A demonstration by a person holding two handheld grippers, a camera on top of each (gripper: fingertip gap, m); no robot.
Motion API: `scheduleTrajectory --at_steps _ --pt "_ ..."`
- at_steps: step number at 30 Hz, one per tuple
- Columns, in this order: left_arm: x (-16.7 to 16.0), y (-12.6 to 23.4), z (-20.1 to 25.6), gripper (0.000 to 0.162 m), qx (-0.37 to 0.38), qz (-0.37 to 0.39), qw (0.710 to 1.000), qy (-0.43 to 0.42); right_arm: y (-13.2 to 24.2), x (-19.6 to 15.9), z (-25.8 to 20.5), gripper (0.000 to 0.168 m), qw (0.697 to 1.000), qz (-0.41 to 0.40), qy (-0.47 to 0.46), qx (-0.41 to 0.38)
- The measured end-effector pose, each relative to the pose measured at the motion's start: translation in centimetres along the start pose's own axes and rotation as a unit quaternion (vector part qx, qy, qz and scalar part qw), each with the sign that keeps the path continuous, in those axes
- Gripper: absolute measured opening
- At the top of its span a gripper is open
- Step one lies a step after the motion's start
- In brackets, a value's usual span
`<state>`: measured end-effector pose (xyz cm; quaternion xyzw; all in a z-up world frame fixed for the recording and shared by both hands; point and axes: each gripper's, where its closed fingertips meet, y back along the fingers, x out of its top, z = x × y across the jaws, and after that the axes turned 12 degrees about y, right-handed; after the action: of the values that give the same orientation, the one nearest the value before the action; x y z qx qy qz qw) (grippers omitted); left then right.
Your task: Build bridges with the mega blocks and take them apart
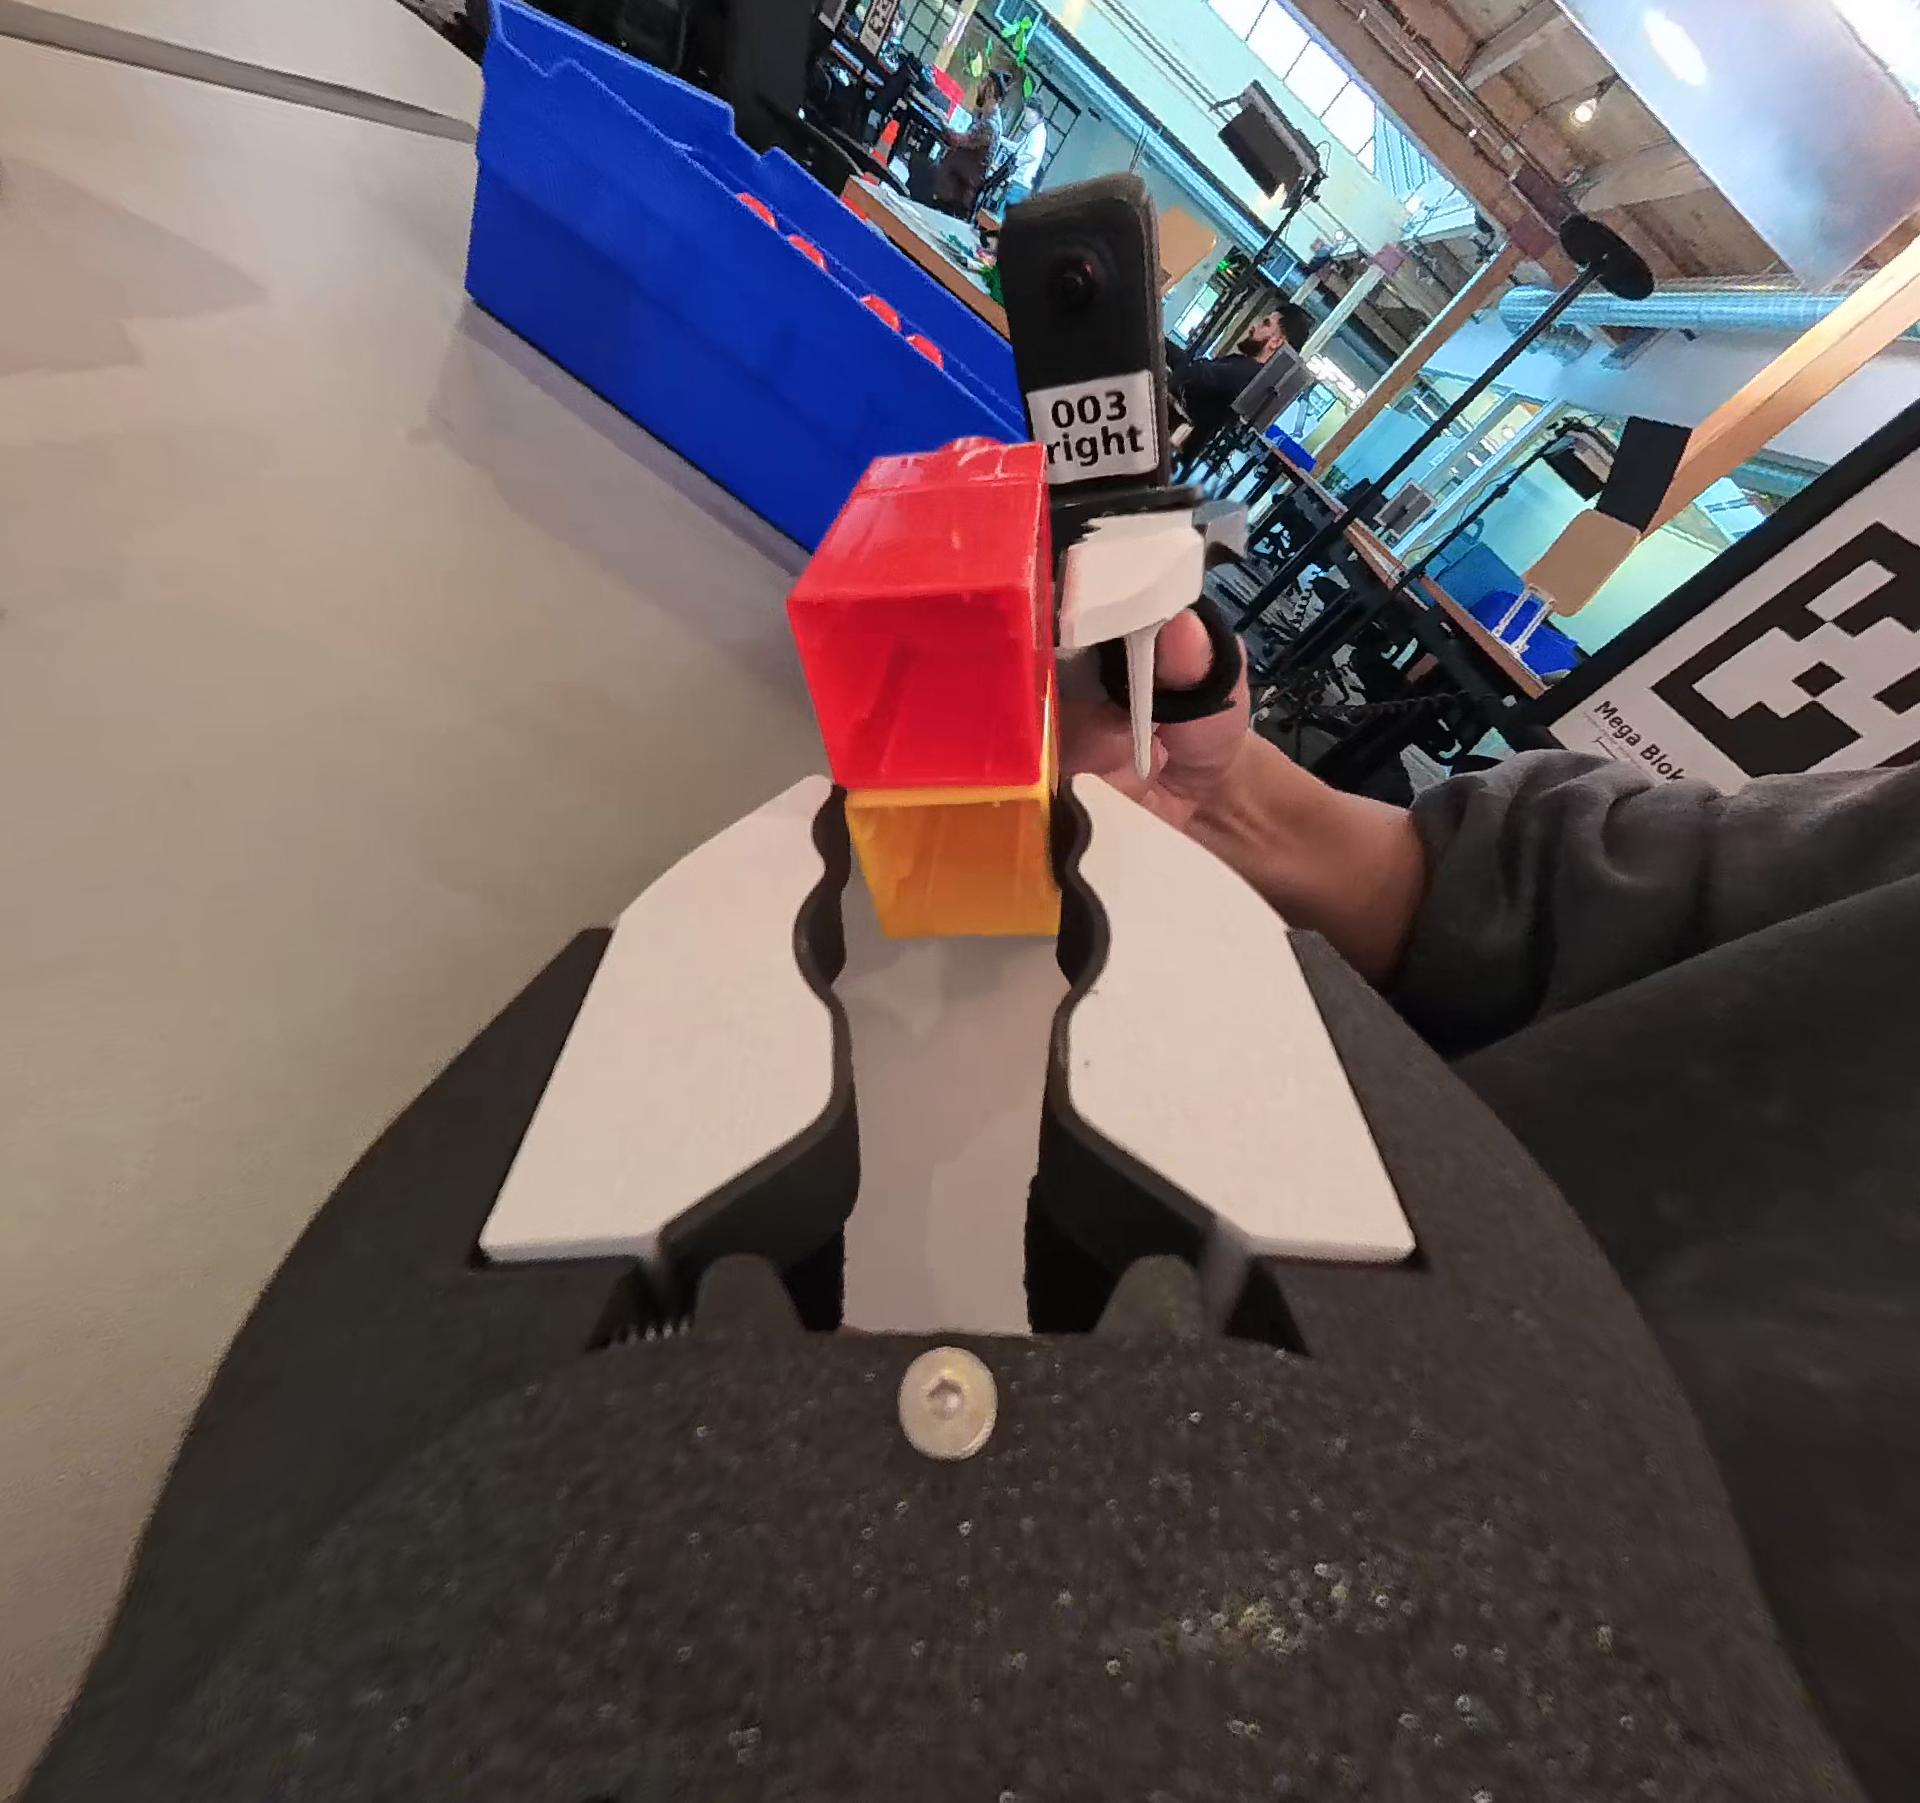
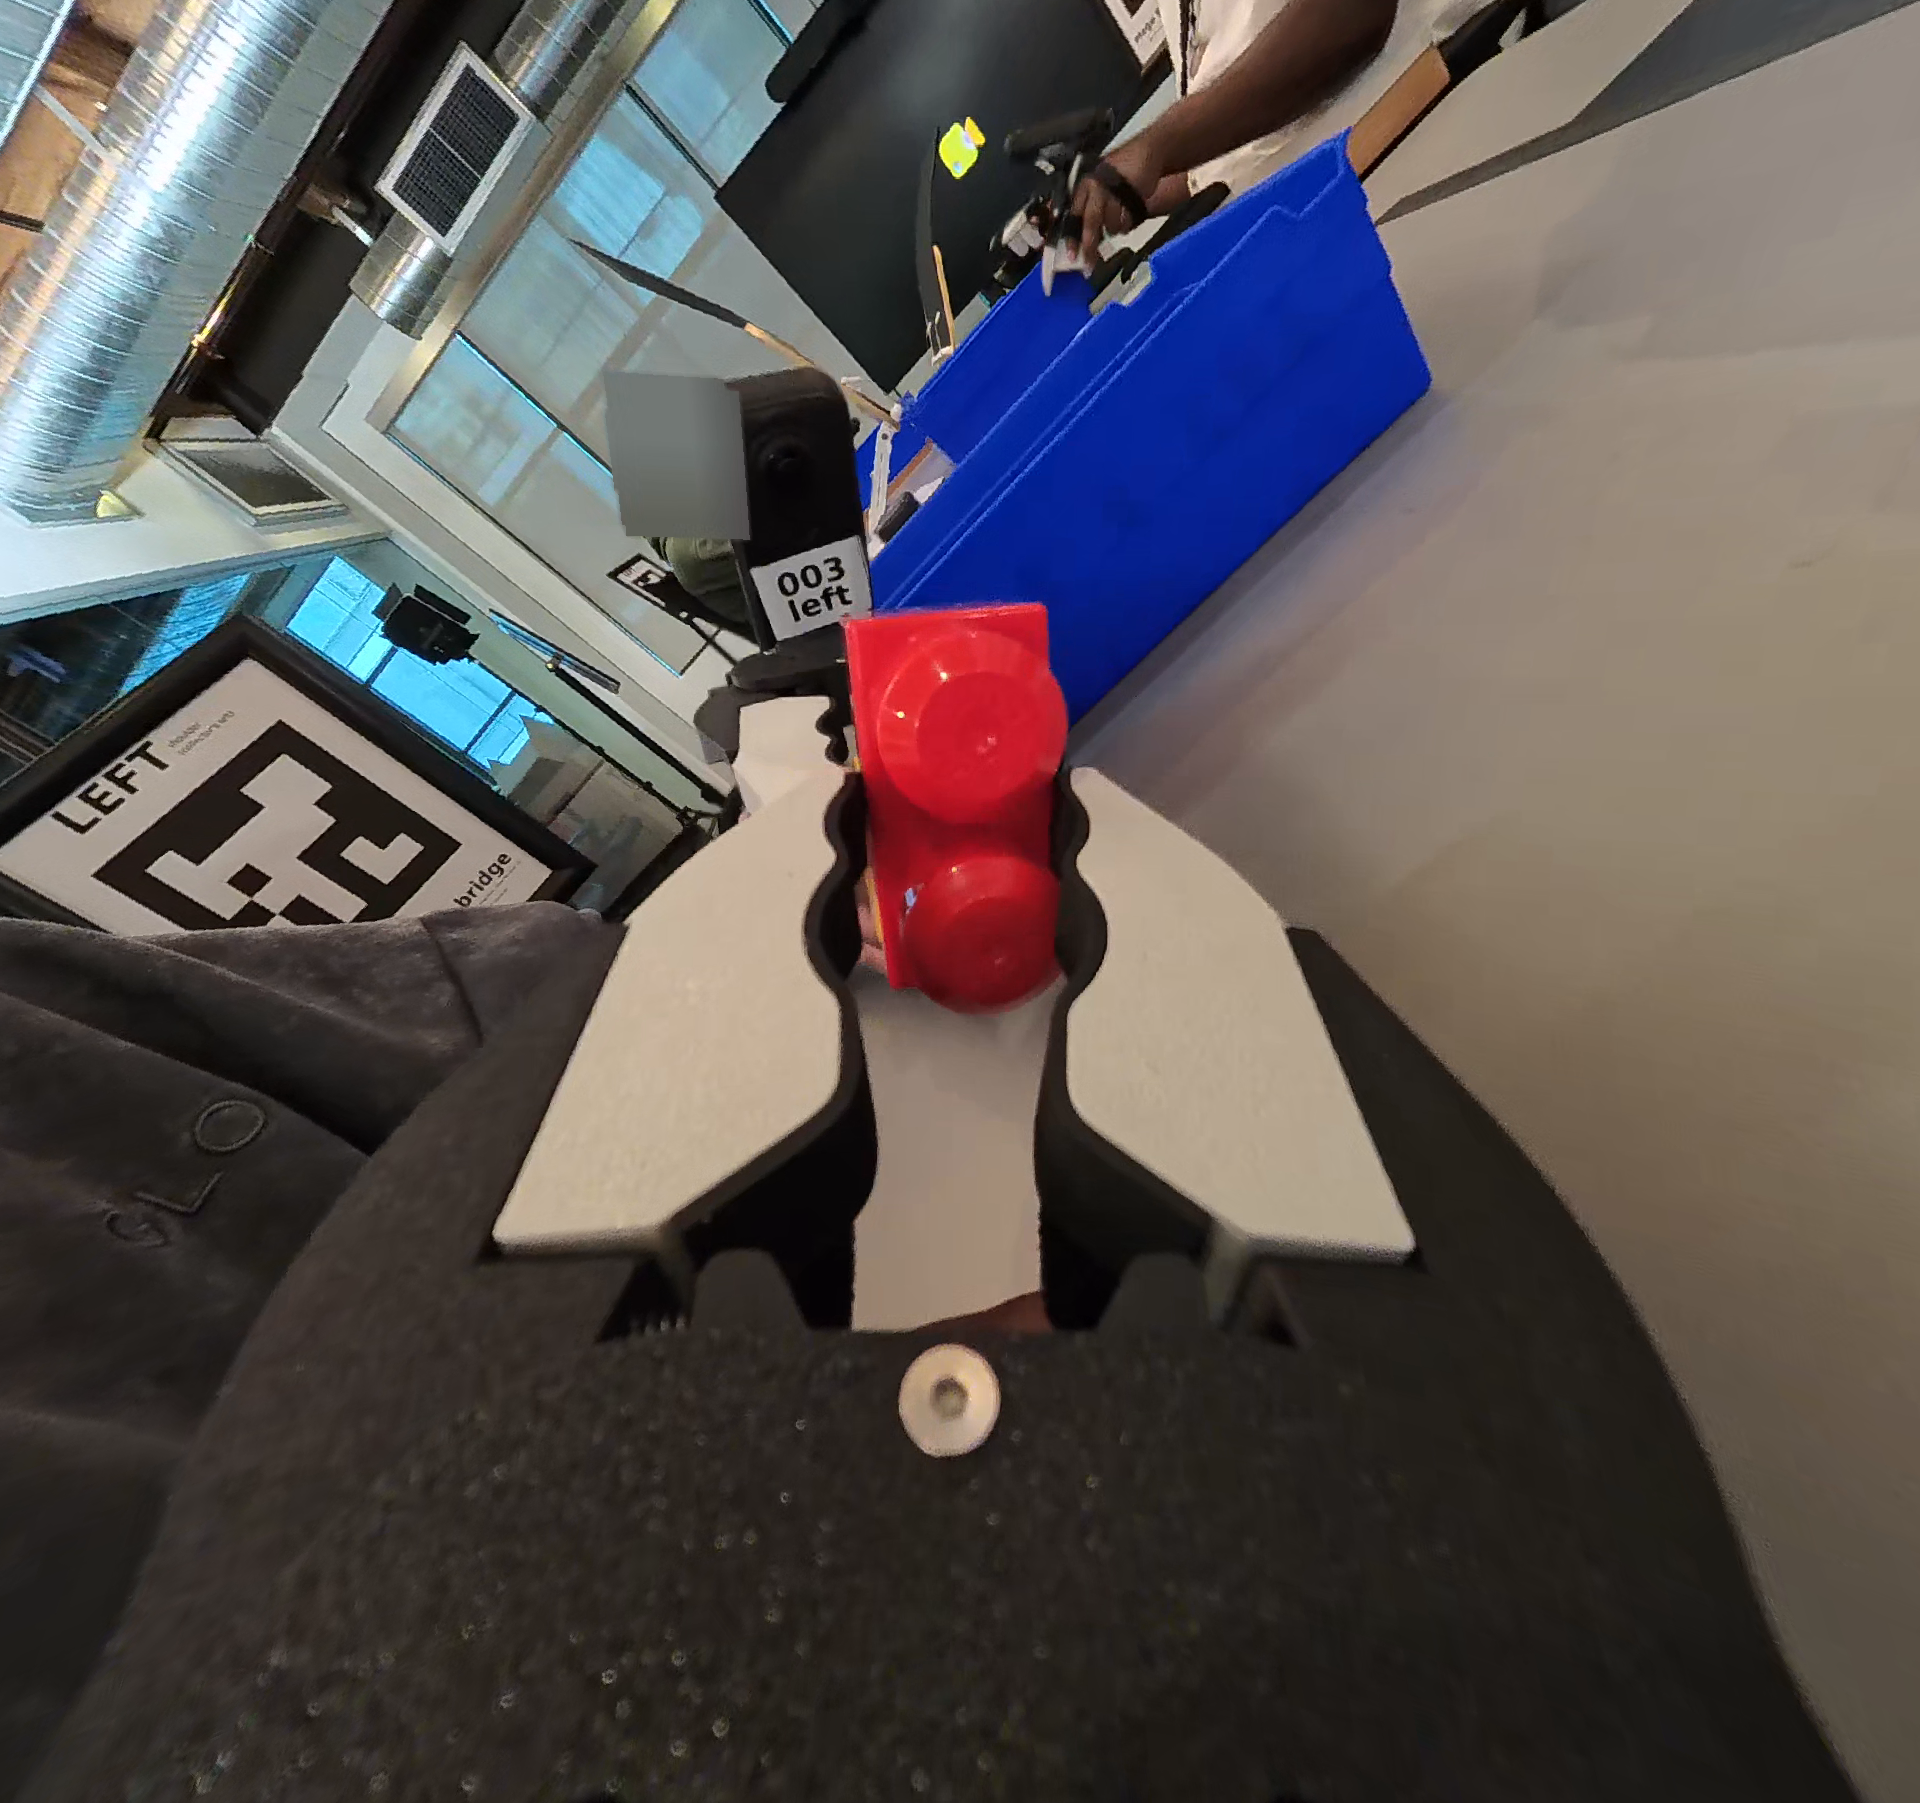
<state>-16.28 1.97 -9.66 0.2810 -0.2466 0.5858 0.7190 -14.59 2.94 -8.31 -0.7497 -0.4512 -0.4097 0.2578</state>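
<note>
In the left wrist view, my left gripper point(image 1: 951, 818) is shut on a yellow block point(image 1: 961, 865). A red block point(image 1: 930, 631) is stuck against it, hollow underside toward the camera. One white finger point(image 1: 1127, 590) of the right gripper shows beside the red block, with a hand point(image 1: 1195, 745) behind it. In the right wrist view, my right gripper point(image 2: 956, 818) is shut on the red block point(image 2: 961, 735), its two studs facing the camera. A yellow sliver point(image 2: 868, 906) shows behind it. A finger point(image 2: 779, 745) of the left gripper lies beyond. Both blocks are held above the table.
A blue bin point(image 1: 665, 278) holding red blocks point(image 1: 810, 247) stands on the grey table point(image 1: 260, 610); it also shows in the right wrist view point(image 2: 1164, 465). Framed marker boards point(image 1: 1808, 652) point(image 2: 270, 818) stand nearby. Another person point(image 2: 1299, 39) works behind the bin. My two grippers' fingertips are within a few centimetres of each other.
</note>
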Motion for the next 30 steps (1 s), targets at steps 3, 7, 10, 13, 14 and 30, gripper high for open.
scheduleTrajectory --at_steps 3,7,10,13,14,30 --pt "0.1 0.0 -0.2 0.037 -0.007 0.002 1.000 0.007 -0.1 0.0 0.1 0.034 1.000 0.012 -0.004 -0.006" --pt "0.0 0.0 -0.2 0.037 -0.013 0.003 1.000 0.012 -0.1 -0.2 0.1 0.034 1.000 0.012 -0.003 -0.009" --pt "0.0 0.0 -0.3 0.037 -0.012 0.006 1.000 0.015 -0.2 -0.2 0.1 0.034 1.000 0.010 0.000 -0.011" --pt "0.2 0.0 -0.4 0.037 -0.010 0.010 1.000 0.014 -0.3 -0.3 0.1 0.035 1.000 0.007 0.002 -0.013" --pt "0.2 0.0 -0.4 0.037 -0.008 0.010 1.000 0.012 -0.3 -0.3 0.2 0.034 1.000 0.009 0.002 -0.014" --pt "6.2 8.4 -3.5 0.055 0.469 0.227 0.774 -0.359 3.3 2.1 3.9 0.034 0.970 -0.009 0.102 -0.221"
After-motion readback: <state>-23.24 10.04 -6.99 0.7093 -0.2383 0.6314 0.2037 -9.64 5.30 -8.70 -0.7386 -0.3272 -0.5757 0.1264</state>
